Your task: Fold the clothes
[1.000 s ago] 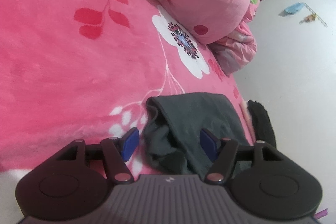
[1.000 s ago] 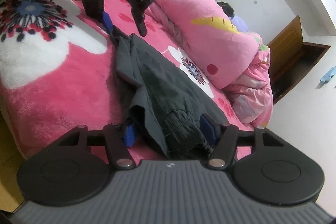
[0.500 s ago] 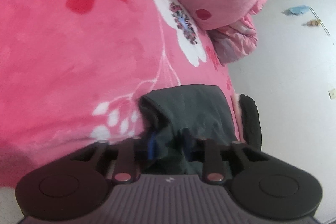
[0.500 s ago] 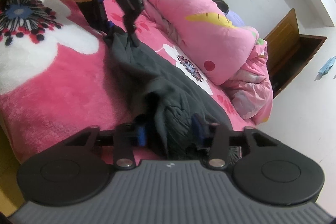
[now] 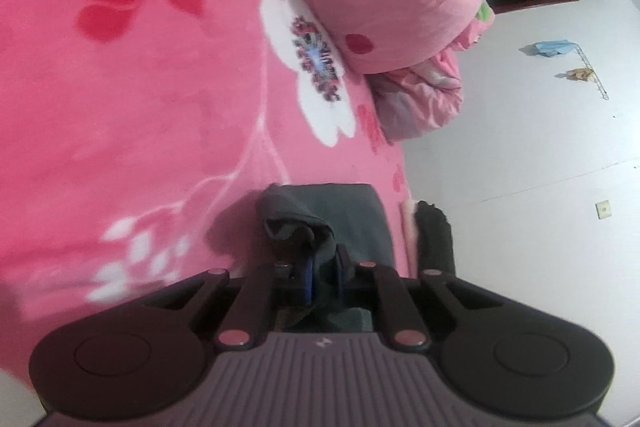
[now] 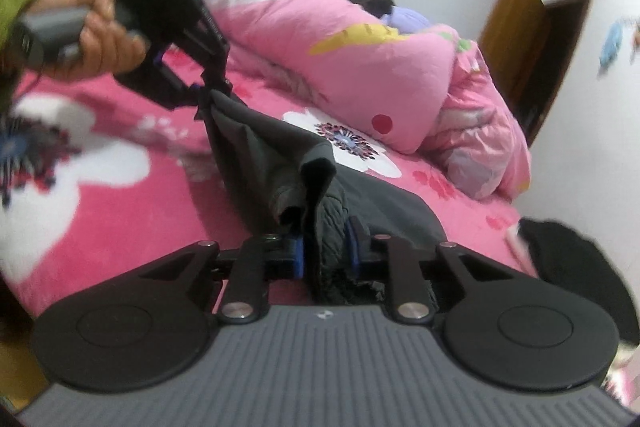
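Pink bedspread [image 6: 100,227] lower frame, dark garment [image 6: 272,147] centre, soft, limp, light; left gripper [image 5: 322,277] and right gripper [image 6: 326,247] clamped on bunched edges, corners judged best hold.

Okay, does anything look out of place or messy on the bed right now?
Nothing looks damaged or spilled. The dark grey garment is bunched, not flat, clamped by the left gripper and right gripper. A black fuzzy item hangs over the bed's edge, and the pink quilt lies heaped on the floral blanket.
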The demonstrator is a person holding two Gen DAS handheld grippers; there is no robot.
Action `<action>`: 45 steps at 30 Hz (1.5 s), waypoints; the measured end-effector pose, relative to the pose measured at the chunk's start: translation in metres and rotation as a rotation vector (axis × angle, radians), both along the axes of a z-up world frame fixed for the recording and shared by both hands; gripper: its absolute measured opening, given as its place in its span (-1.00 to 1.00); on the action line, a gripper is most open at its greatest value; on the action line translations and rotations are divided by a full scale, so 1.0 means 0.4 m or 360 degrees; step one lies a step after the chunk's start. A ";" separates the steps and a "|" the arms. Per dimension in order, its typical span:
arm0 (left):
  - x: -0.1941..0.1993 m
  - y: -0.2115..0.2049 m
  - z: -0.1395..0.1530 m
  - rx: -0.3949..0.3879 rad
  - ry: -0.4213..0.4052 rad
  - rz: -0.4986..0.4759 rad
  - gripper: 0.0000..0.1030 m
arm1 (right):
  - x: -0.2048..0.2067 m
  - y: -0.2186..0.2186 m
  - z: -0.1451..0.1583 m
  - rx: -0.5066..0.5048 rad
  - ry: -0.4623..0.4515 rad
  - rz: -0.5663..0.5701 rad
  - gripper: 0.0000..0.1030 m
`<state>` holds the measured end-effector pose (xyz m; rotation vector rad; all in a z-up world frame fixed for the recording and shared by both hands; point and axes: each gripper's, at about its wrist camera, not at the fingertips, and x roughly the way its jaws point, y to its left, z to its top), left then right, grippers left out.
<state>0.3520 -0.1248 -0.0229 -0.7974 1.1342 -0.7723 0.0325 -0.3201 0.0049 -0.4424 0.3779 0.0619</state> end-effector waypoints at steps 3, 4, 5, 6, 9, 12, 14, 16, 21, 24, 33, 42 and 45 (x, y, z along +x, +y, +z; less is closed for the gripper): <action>0.019 -0.036 0.024 -0.0012 -0.0014 -0.0023 -0.80 | 0.010 -0.036 0.017 0.0151 -0.0006 -0.0027 -0.65; 0.025 -0.048 0.032 -0.0012 -0.0021 -0.0032 -0.80 | 0.014 -0.048 0.022 0.0199 -0.0007 -0.0032 -0.65; 0.031 -0.061 0.040 -0.0011 -0.0028 -0.0040 -0.80 | 0.018 -0.061 0.028 0.0251 -0.0007 -0.0037 -0.65; 0.037 -0.074 0.047 -0.0008 -0.0036 -0.0048 -0.80 | 0.021 -0.077 0.033 0.0311 -0.0009 -0.0042 -0.66; 0.058 -0.120 0.064 0.0003 -0.0047 -0.0078 -0.80 | 0.032 -0.125 0.046 0.0484 -0.0015 -0.0056 -0.66; 0.079 -0.171 0.070 0.0022 -0.0047 -0.0109 -0.80 | 0.043 -0.177 0.054 0.0694 -0.0011 -0.0076 -0.66; 0.097 -0.208 0.070 0.0038 -0.0046 -0.0133 -0.80 | 0.052 -0.215 0.055 0.0847 -0.0006 -0.0095 -0.66; 0.115 -0.244 0.068 0.0055 -0.0050 -0.0150 -0.80 | 0.063 -0.252 0.053 0.0993 -0.0002 -0.0120 -0.67; 0.153 -0.327 0.057 0.0087 -0.0048 -0.0195 -0.80 | 0.082 -0.331 0.037 0.1297 -0.0007 -0.0182 -0.68; 0.168 -0.375 0.048 0.0110 -0.0048 -0.0228 -0.80 | 0.087 -0.372 0.019 0.1458 -0.0008 -0.0223 -0.68; 0.201 -0.519 0.026 0.0173 -0.0060 -0.0336 -0.80 | 0.085 -0.466 -0.042 0.1866 -0.0039 -0.0327 -0.68; 0.215 -0.608 -0.021 0.0208 -0.0023 -0.0448 -0.19 | 0.068 -0.492 -0.100 0.2038 -0.0038 -0.0453 -0.68; 0.218 -0.611 -0.013 0.0159 -0.0034 -0.0441 -0.01 | 0.067 -0.490 -0.108 0.2052 -0.0038 -0.0474 -0.66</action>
